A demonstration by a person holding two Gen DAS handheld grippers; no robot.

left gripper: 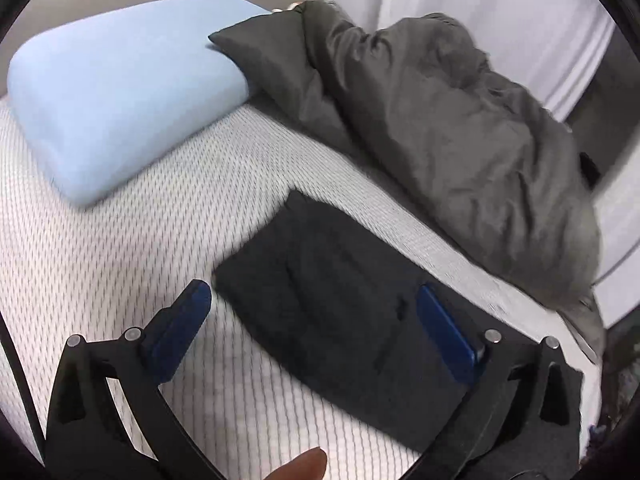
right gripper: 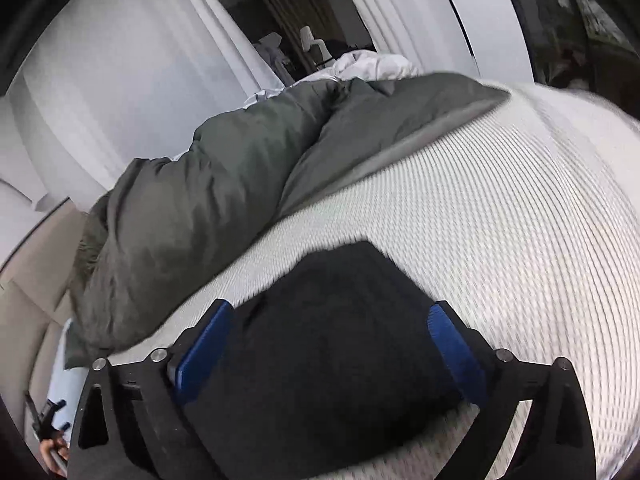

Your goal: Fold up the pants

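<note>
Now both tools, left tool (left gripper: 314,302) and right tool (right gripper: 332,316), gape wide over folded dark pants (left gripper: 340,292).

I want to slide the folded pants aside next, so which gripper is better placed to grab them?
Probably the right gripper: its open jaws straddle the pants, which fill the gap between them. The left gripper is open too, but one finger hangs over bare mattress, with the pants off to one side.
</note>
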